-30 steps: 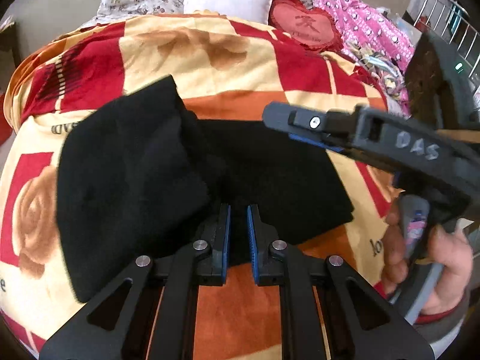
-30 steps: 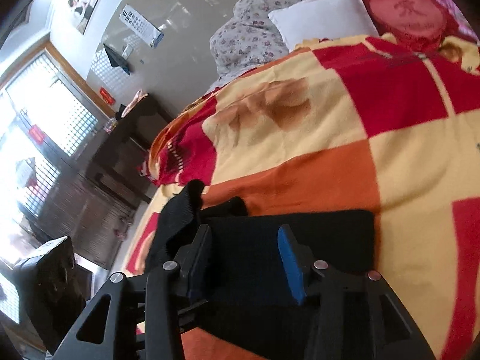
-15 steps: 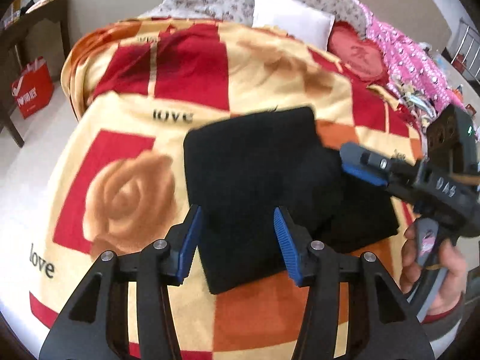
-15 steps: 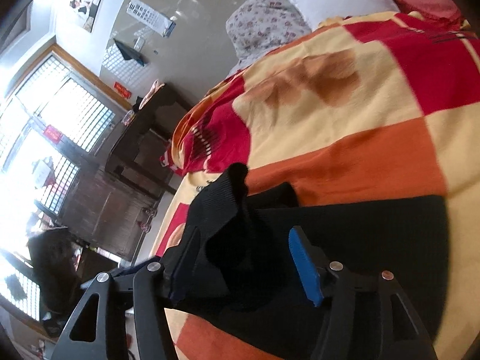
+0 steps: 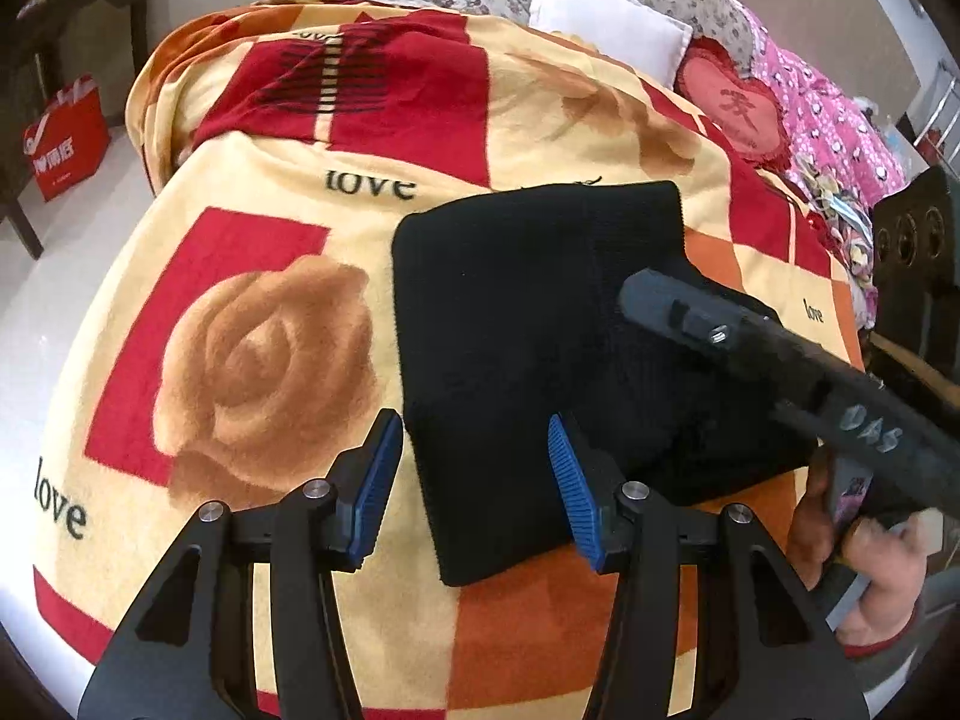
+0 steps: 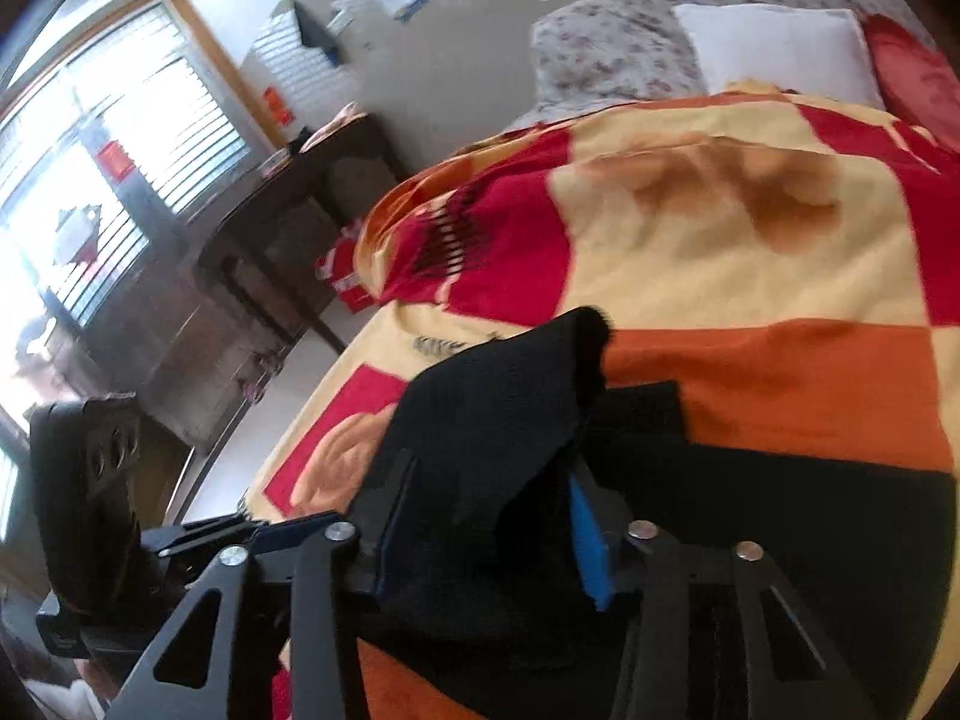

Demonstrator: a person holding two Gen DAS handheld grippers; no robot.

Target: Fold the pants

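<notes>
Black pants: folded, lying on rose-patterned blanket on bed. Left gripper: fingers released, apart, empty, above near edge of pants. Right gripper: fingers closing on raised fold of pants between them. White pillow at bed head.

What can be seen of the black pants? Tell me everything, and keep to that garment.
The black pants look like a soft, matte knit. They are folded into a compact, roughly rectangular stack lying on the patterned blanket. In the right wrist view an upper layer is bunched and lifted, with one corner standing up, between the closing jaws of the right gripper. The left gripper hangs open at the stack's near edge, gripping nothing. No waistband, pockets or label can be made out.
</notes>
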